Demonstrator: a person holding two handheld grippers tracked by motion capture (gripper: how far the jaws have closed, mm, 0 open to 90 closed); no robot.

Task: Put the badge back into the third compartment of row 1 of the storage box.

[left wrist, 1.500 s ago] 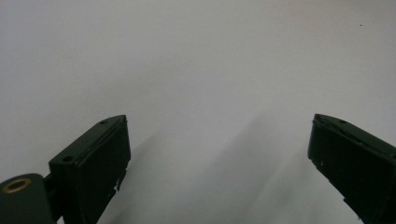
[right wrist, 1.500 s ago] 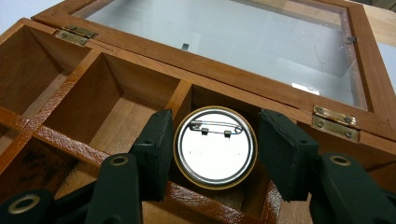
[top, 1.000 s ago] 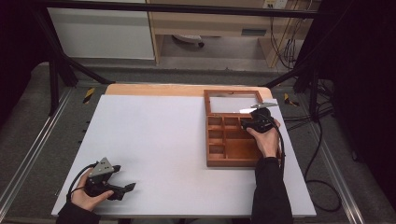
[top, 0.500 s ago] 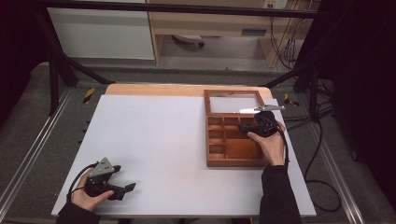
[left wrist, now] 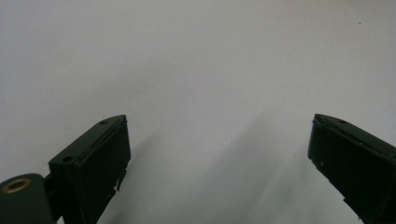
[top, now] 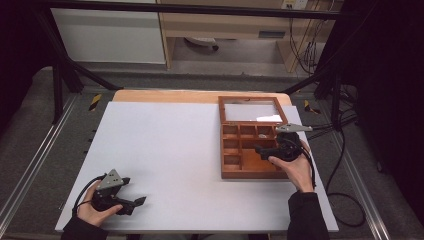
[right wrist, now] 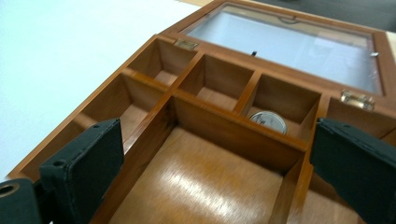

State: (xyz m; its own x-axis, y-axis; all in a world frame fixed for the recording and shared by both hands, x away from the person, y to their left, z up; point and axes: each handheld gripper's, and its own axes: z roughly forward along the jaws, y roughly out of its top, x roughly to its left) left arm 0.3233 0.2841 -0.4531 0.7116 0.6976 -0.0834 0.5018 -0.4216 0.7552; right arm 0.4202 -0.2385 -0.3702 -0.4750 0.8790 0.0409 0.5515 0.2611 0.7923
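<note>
The round metal tin lies in a back compartment of the wooden box, just ahead of the right gripper, whose fingers have just spread wide, empty; the left gripper rests open on the counter, well apart.

Box showing reddish-brown wood, glossy grain inside; lid pane glaring pale grey in a brown frame, hinges shining brass. Disc gleaming silver. Sheet lying plain white. Both grippers showing black.
</note>
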